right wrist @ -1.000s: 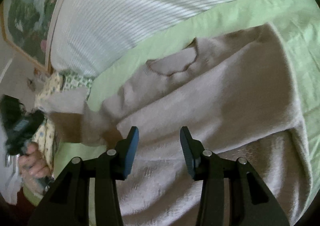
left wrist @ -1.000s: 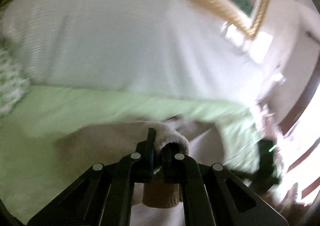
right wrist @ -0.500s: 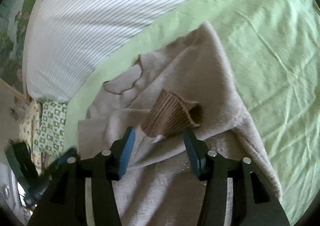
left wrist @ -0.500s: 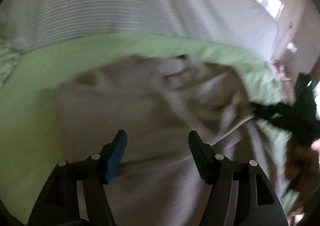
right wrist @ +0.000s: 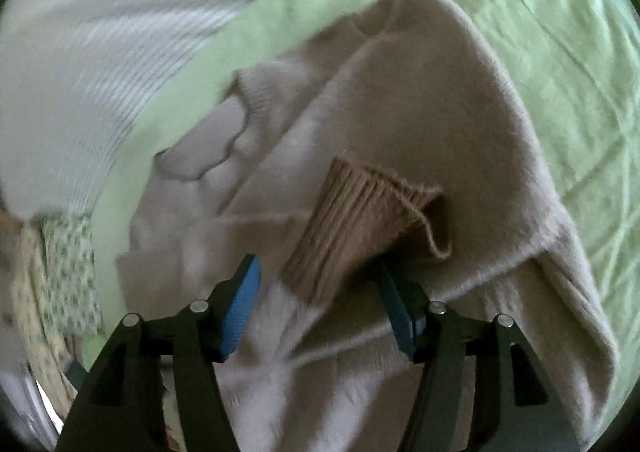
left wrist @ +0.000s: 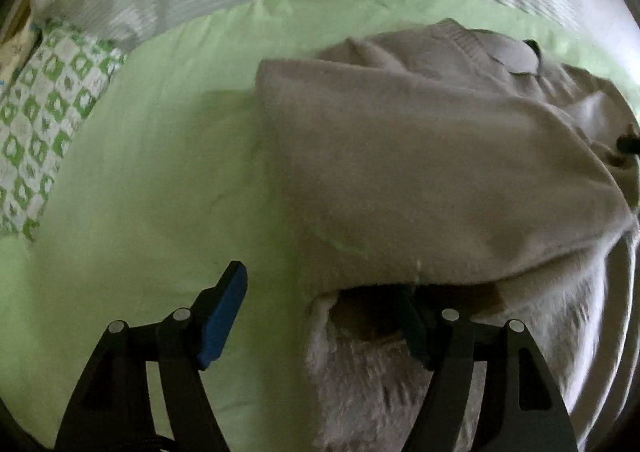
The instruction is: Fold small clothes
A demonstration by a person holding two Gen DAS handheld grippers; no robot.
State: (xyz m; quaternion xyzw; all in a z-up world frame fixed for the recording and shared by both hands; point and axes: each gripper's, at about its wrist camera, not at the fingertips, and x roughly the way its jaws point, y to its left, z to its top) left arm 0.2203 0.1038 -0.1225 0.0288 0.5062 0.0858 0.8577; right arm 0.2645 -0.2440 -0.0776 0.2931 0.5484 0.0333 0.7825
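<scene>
1. The left gripper point(left wrist: 316, 316) has black angular arms with triangular cutouts and round silver screws.
2. The right gripper point(right wrist: 320, 304) matches it.
3. Its fingers carry ribbed blue pads point(right wrist: 240, 308).

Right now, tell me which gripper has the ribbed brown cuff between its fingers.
The right gripper: the ribbed brown cuff lies between its open fingers.

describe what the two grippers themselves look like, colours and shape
Both the left gripper and right gripper have black angular frames with triangular cut-outs, silver round screw heads along the links, and two flat fingers faced with blue ribbed pads. No sleeves or markings show.
</scene>
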